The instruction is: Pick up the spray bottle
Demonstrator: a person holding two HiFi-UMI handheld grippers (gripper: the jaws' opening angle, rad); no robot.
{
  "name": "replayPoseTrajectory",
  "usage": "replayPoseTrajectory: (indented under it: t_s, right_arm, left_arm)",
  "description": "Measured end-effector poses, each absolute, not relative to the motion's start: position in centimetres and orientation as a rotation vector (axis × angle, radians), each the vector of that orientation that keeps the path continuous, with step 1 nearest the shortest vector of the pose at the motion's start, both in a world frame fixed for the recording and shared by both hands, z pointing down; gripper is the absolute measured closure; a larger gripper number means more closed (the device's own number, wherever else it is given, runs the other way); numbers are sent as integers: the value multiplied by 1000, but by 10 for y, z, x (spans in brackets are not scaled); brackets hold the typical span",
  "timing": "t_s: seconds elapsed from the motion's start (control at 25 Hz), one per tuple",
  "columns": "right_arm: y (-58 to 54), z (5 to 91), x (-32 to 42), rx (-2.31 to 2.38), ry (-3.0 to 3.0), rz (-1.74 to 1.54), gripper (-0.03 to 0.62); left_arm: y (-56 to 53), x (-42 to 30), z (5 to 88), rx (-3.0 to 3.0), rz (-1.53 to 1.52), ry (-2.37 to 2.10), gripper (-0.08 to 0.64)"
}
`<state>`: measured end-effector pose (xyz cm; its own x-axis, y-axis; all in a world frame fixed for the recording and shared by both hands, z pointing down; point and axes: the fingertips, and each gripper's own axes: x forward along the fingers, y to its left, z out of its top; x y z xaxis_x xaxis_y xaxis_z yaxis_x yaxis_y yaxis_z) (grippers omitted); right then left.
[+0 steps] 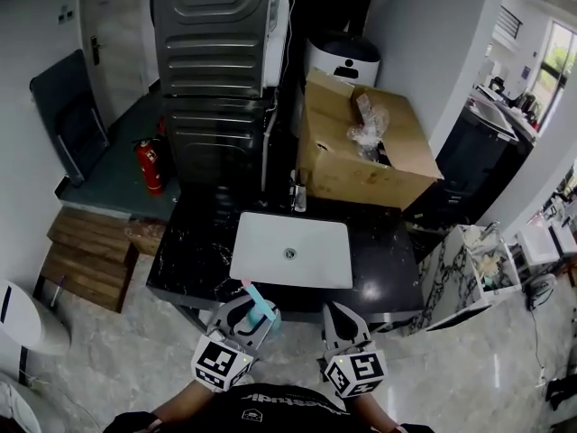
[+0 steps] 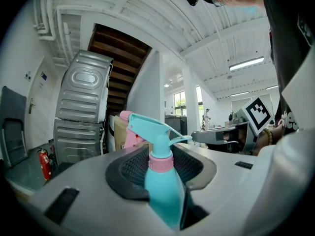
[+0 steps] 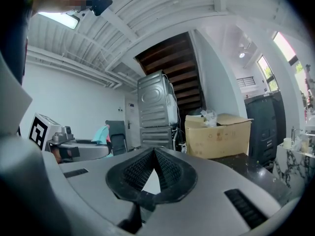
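The spray bottle [image 1: 261,300] is teal with a pink collar and a pink nozzle tip. It stands upright between the jaws of my left gripper [image 1: 255,308], which is shut on its body below the collar. In the left gripper view the spray bottle [image 2: 160,183] fills the gap of the left gripper [image 2: 160,154], with its trigger head above the pads. My right gripper [image 1: 338,313] is beside it, level, with its tips together and nothing held. In the right gripper view the right gripper [image 3: 153,152] shows its pads meeting at the front, and the bottle's teal head [image 3: 102,132] shows at the left.
A white sink [image 1: 261,251] is set in a black marble counter [image 1: 194,251] just ahead of both grippers, with a faucet [image 1: 297,193] behind it. An open cardboard box [image 1: 361,147] stands at the back right, stacked grey machines [image 1: 216,61] at the back, a red fire extinguisher [image 1: 150,166] and wooden steps [image 1: 86,255] at the left.
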<state>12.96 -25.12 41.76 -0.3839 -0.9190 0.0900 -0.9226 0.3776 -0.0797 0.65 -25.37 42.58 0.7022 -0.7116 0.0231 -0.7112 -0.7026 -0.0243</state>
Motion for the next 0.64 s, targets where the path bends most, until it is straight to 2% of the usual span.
replayPoseTrajectory:
  t_s: [0.64]
  right_arm:
    - [-252,419,131,1718,-2587,183,555]
  left_arm:
    - [-256,13,431,-2909,-54,1178,403]
